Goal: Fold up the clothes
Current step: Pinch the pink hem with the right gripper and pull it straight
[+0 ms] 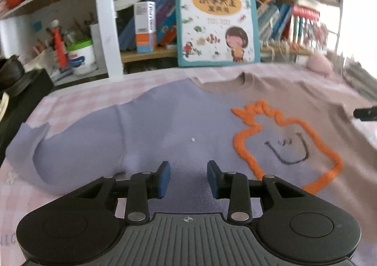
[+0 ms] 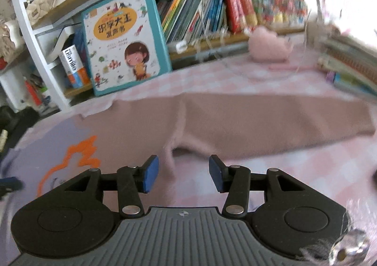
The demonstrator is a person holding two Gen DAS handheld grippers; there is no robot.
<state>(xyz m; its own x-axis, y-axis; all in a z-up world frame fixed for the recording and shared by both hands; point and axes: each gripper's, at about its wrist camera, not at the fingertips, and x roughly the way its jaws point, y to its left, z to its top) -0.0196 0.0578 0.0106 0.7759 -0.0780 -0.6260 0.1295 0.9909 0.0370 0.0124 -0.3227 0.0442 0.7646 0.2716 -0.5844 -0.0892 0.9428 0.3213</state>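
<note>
1. I am looking down the left gripper; its blue pads are standing apart with nothing between them, hovering low over the lilac half of the sweater
2. The sweater is lying spread flat, front up, on the pink checked cloth, with its neckline pointing toward the shelves and an orange outline figure with a drawn smile sitting across the chest
3. Its left half is showing lilac and its right half brown, and the lilac sleeve is stretching out sideways toward the edge of the cloth
4. I am seeing the right gripper with its pads also parted and gripping nothing, hanging over the spot where the brown sleeve is joining the body
5. That brown sleeve is lying straight out to the right across the cloth, blurred in this view
6. A children's picture book is standing upright against the bookshelf just behind the collar
7. A small pink plush is sitting on the cloth beyond the brown sleeve
</note>
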